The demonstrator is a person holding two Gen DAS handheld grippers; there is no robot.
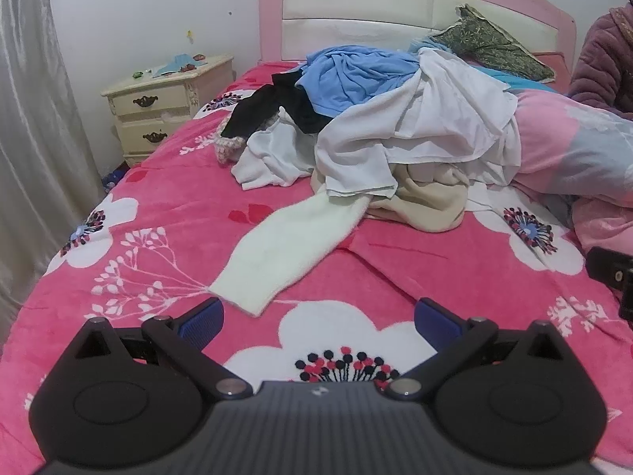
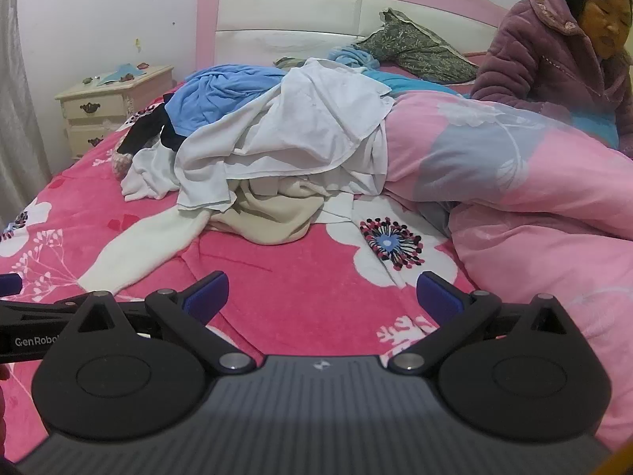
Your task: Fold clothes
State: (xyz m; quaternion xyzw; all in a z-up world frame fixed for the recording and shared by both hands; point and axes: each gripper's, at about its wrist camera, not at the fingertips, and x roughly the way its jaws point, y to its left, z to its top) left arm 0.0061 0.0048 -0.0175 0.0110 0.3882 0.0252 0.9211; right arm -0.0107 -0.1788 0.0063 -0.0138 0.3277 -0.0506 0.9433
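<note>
A heap of unfolded clothes (image 1: 395, 118) lies mid-bed: white shirts (image 2: 300, 130), a blue garment (image 1: 348, 75), a black one (image 1: 273, 107) and a cream sweater (image 2: 269, 213). The sweater's white sleeve (image 1: 285, 249) stretches toward me over the pink floral bedspread (image 1: 395, 269). My left gripper (image 1: 318, 316) hovers open just short of the sleeve's cuff, nothing between its blue pads (image 1: 201, 324). My right gripper (image 2: 322, 293) is open too, above bare bedspread (image 2: 308, 261), with the sleeve (image 2: 146, 245) to its left. The left gripper's side shows at the left edge of the right wrist view.
A pink and grey quilt (image 2: 514, 182) is bunched along the right side. A person in a purple padded jacket (image 2: 554, 55) sits at the far right by the pink headboard (image 1: 395, 4). A green patterned pillow (image 1: 490, 43) leans there. A cream nightstand (image 1: 166, 103) and a curtain (image 1: 31, 118) stand left.
</note>
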